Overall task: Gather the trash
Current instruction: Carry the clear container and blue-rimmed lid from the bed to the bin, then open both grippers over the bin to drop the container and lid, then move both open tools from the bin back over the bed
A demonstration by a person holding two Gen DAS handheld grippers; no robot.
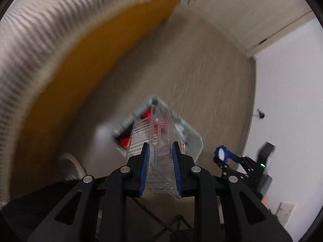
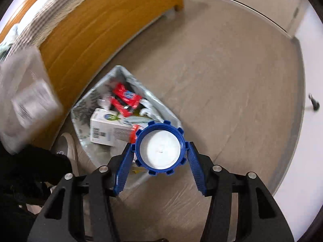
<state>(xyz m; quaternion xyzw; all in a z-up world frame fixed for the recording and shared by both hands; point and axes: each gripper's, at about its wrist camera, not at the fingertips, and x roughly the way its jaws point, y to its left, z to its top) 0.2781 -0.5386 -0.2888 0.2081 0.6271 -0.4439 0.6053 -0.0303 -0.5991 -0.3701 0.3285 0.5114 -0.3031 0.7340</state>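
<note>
A clear plastic clamshell container sits folded flat between the blue pads of my left gripper, which is shut on it and points down at the floor. Below it, blurred, lies the open trash bag. My right gripper is shut on a blue ridged bottle cap with a white inside; that cap also shows in the left wrist view. The silvery trash bag lies just beyond it on the floor, holding a white carton and red wrappers.
A wooden bed frame with a striped cover runs along the left. A shoe stands left of the bag. White wall and a door bound the brown floor on the right.
</note>
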